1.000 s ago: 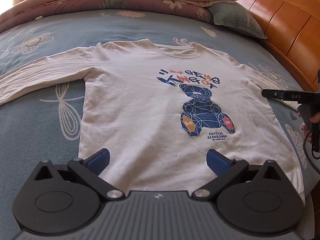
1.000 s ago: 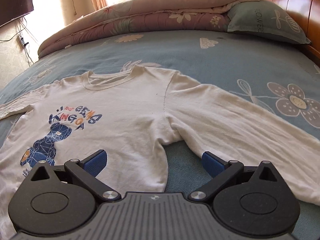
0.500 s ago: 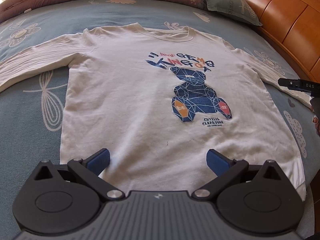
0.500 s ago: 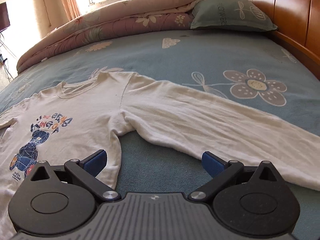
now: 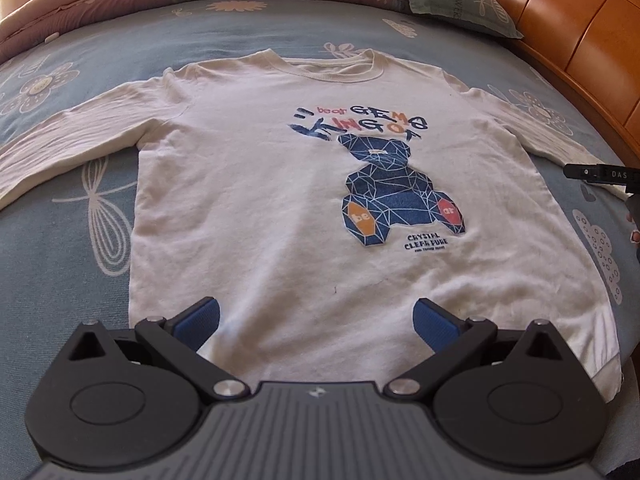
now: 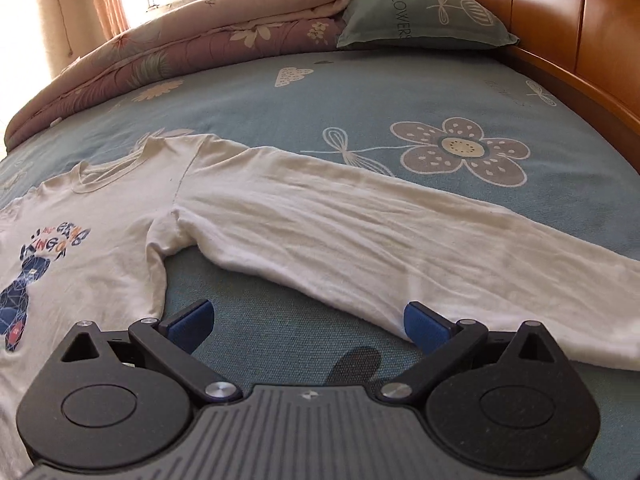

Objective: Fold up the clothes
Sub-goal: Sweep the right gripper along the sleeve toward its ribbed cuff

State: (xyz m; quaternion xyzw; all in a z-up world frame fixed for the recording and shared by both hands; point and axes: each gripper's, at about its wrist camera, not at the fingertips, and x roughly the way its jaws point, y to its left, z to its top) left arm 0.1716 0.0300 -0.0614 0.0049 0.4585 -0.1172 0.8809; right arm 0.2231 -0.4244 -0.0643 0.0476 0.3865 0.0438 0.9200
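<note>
A white long-sleeved shirt [image 5: 280,208] with a blue bear print [image 5: 394,188] lies flat, front up, on the blue bed sheet, both sleeves spread out sideways. My left gripper [image 5: 316,322] hovers open over the shirt's lower hem, nothing between its blue pads. In the right wrist view the shirt's right sleeve [image 6: 380,240] stretches across toward the lower right. My right gripper [image 6: 306,326] is open above the bare sheet just below that sleeve, its right pad [image 6: 424,326] at the sleeve's lower edge. The other gripper's black tip [image 5: 600,174] shows at the left view's right edge.
The blue floral sheet [image 6: 380,92] covers the bed. A folded pink and beige quilt [image 6: 208,44] lies along the far side, with a grey-green pillow [image 6: 420,16] beside it. A wooden headboard [image 6: 560,28] runs along the right.
The right gripper has swung to the right, from the shirt's armpit area to beside the sleeve. The left gripper shifted slightly over the hem. Both stayed open.
</note>
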